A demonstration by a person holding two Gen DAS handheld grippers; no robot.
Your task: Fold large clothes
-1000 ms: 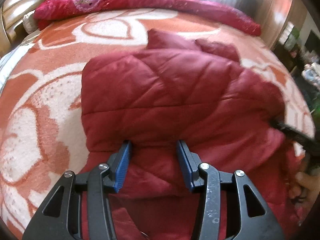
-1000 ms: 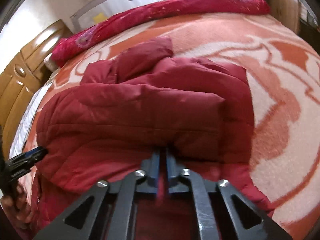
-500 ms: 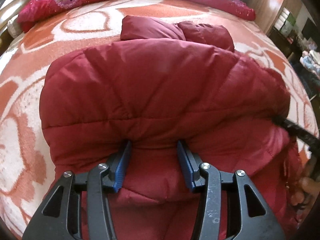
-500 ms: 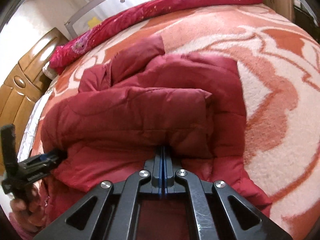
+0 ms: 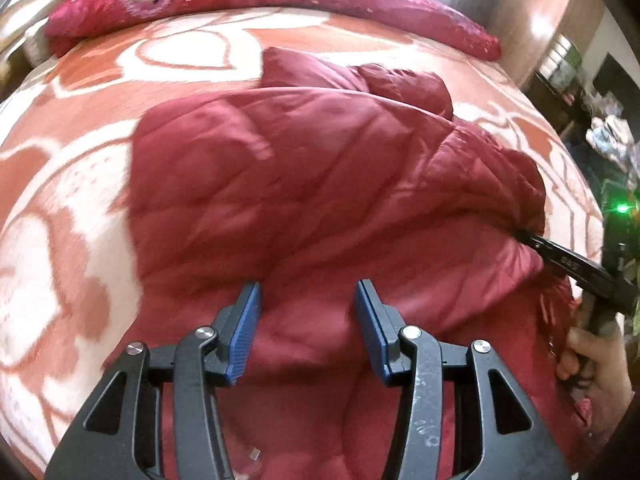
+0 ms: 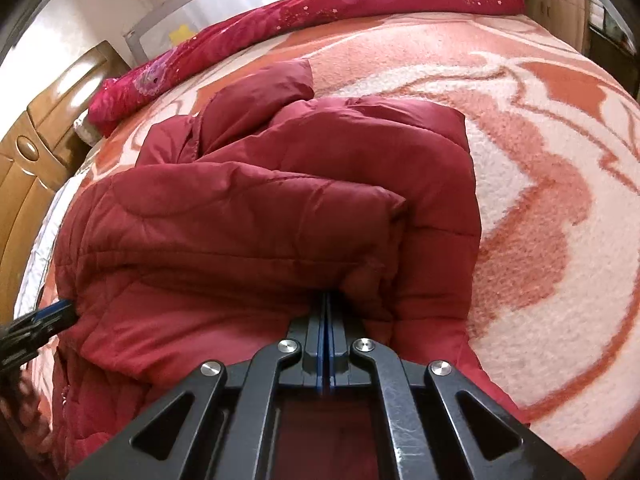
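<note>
A dark red quilted jacket [image 5: 320, 180] lies partly folded on the bed, its near part doubled over towards the hood end. My left gripper [image 5: 307, 285] has a thick bunch of the jacket's near edge between its blue pads [image 5: 248, 320], which press on it. Its tip also shows at the jacket's left edge in the right wrist view [image 6: 52, 314]. My right gripper [image 6: 325, 295] is shut, its tips buried in the fold of the jacket [image 6: 260, 220]. In the left wrist view the right gripper [image 5: 528, 238] pinches the puckered right edge, with a hand [image 5: 592, 360] behind it.
An orange and white patterned blanket [image 5: 80, 200] covers the bed. A rolled crimson quilt [image 5: 280, 0] lies along the far edge. A wooden headboard [image 6: 32, 160] and a grey bed rail [image 6: 192, 24] stand at the left. Dark furniture with clutter [image 5: 600, 128] stands beyond the bed's right side.
In the left wrist view the lifted fold loomed closer half a second ago and has dropped back. The right jaws showed a narrow gap a second ago and now sit tight together.
</note>
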